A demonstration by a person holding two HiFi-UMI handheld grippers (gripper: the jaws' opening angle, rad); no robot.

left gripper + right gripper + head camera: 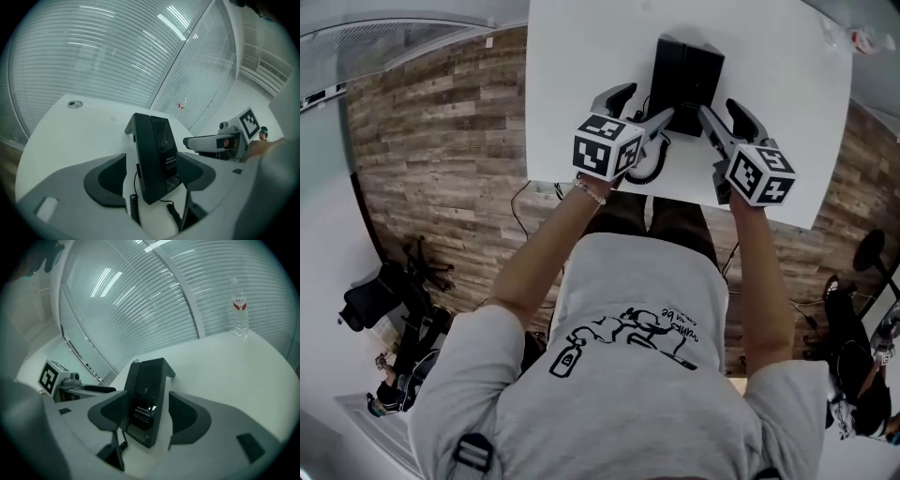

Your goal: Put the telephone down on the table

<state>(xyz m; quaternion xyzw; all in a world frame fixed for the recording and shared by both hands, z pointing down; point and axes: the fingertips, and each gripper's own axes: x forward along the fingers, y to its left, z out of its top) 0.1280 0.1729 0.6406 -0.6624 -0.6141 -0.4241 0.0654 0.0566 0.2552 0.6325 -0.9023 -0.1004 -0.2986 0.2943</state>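
A black telephone lies on the white table, its coiled cord trailing toward the near edge. My left gripper stands open at the phone's near left corner. My right gripper is open at the near right corner. In the left gripper view the telephone stands between the spread fingers, with the cord hanging below. The right gripper view also frames the telephone between its two pads. Whether any pad touches the phone is unclear.
A clear water bottle stands at the table's far right, near the blinds. A small round disc sits at the far left of the tabletop. Each gripper shows in the other's view: the right one and the left one.
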